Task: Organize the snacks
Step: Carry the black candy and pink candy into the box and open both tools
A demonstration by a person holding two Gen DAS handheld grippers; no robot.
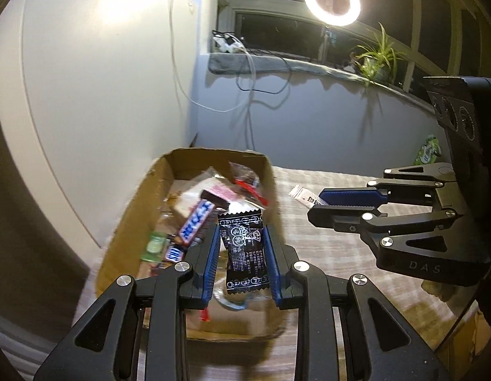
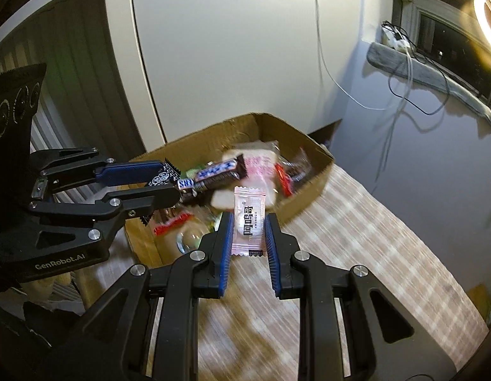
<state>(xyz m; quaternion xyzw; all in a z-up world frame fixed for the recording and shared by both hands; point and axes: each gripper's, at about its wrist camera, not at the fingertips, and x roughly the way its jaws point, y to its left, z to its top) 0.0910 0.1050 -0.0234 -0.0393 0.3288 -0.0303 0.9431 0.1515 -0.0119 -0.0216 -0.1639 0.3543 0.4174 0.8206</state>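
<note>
My left gripper [image 1: 241, 227] is shut on a black snack packet [image 1: 244, 250] with white print, held over the cardboard box [image 1: 131, 222]. In the right wrist view the same gripper [image 2: 164, 179] comes in from the left with the black packet [image 2: 164, 174] above the box [image 2: 308, 190]. My right gripper [image 2: 248, 217] is shut on a pale pink packet [image 2: 248, 222], held near the box's right wall. From the left wrist view the right gripper [image 1: 312, 204] shows at the right with the pink packet [image 1: 304, 195] sticking out of it. Several wrapped snacks fill the box, among them a Snickers bar [image 1: 197, 220].
The box stands on a checked tablecloth [image 2: 356, 238] next to a white cabinet [image 2: 229, 47]. A window sill with cables [image 1: 245, 50], a potted plant [image 1: 377, 57] and a ring light [image 1: 331, 0] lies behind. A green snack bag [image 1: 427, 152] sits at the table's far right.
</note>
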